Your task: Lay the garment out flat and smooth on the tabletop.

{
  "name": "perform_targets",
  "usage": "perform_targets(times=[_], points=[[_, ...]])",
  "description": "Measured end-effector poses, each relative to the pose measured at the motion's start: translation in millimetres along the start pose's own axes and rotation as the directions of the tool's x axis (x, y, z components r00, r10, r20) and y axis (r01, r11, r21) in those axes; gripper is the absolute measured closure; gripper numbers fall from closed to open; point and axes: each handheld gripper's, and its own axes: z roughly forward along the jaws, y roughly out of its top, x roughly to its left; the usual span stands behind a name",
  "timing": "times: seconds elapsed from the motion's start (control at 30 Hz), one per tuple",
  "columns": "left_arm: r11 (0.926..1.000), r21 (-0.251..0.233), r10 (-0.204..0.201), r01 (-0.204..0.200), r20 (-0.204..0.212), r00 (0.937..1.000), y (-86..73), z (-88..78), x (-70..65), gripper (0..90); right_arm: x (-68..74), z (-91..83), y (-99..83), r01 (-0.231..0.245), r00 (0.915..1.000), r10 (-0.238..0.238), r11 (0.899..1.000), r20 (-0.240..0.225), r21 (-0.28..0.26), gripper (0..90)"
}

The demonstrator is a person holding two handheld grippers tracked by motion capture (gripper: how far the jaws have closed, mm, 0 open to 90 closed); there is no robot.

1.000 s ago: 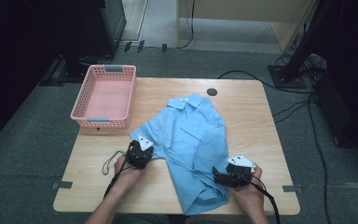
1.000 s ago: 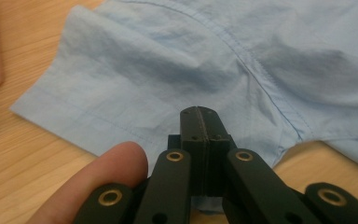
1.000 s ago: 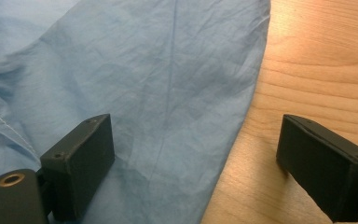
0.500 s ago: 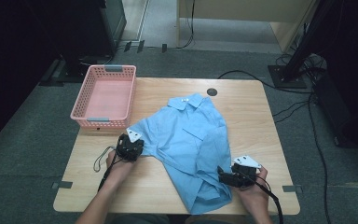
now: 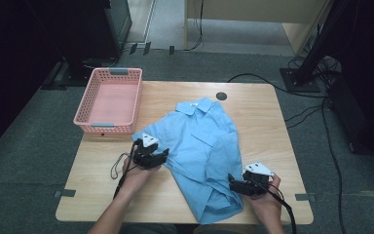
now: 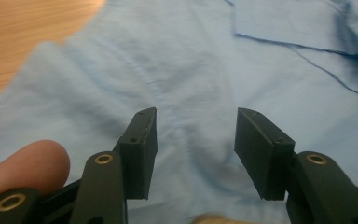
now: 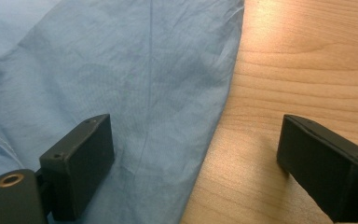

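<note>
Blue shirt: spread across the middle of the wooden table, collar toward the far edge, hem toward the person; a pocket seam shows on the chest, and the cloth is creased and folded along its right side.
Left gripper: at the shirt's left edge, near the sleeve. In the left gripper view its jaws have just been opening and now stand parted over the blue cloth; the fabric lies beneath and between them, but the pads do not press on it.
Left hand: wraps the gripper body; a fingertip shows at the lower left of the left gripper view.
Right gripper: at the shirt's lower right edge. Its jaws are spread wide, one over the cloth, the other over bare wood, with the shirt's edge running between them; nothing pinched.
Pink basket: at the table's far left corner, its near corner just beside the shirt's sleeve.
Dark round disc: set in the tabletop near the far edge, just beyond the collar.
</note>
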Motion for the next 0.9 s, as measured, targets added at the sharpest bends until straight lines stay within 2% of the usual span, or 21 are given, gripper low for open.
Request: perform_targets(times=[0.1, 0.2, 0.23, 0.33, 0.5, 0.6, 0.9], points=[[0.9984, 0.043, 0.036, -0.036, 0.013, 0.9993, -0.1, 12.7, -11.6, 48.4, -0.1, 0.1, 0.1, -0.004, 1.0000, 0.004, 1.000, 0.005, 0.001, 10.3], [0.9955, 0.087, 0.038, -0.039, 0.008, 0.9992, -3.4, 24.3, -14.8, 47.7, -0.6, -0.1, 0.1, -0.009, 0.9999, 0.009, 1.000, 0.010, 0.003, 10.3], [0.9965, 0.073, 0.042, -0.042, 0.002, 0.9991, -4.4, 25.0, -15.0, 47.5, -0.9, -0.1, 0.1, -0.012, 0.9999, 0.012, 1.000, 0.011, 0.003, 10.2], [0.9965, 0.072, 0.043, -0.042, -0.006, 0.9991, -3.9, 25.4, -14.0, 48.2, -3.2, -0.1, 0.2, -0.013, 0.9998, 0.013, 1.000, 0.013, 0.003, 10.2], [0.9940, 0.068, 0.090, -0.086, -0.055, 0.9944, -4.8, 27.5, -13.1, 48.9, -6.8, -0.5, -0.2, -0.017, 0.9997, 0.017, 1.000, 0.019, 0.002, 10.2], [0.9971, 0.047, 0.063, -0.060, -0.060, 0.9962, -4.0, 30.8, -8.3, 48.6, -9.1, -1.6, -1.0, -0.024, 0.9994, 0.024, 1.000, 0.026, 0.002, 10.2], [0.9983, 0.006, 0.059, -0.059, -0.065, 0.9961, 5.4, 46.7, -5.2, 48.7, -12.7, -5.6, -4.9, -0.044, 0.9979, 0.044, 0.999, 0.047, -0.001, 10.2]])
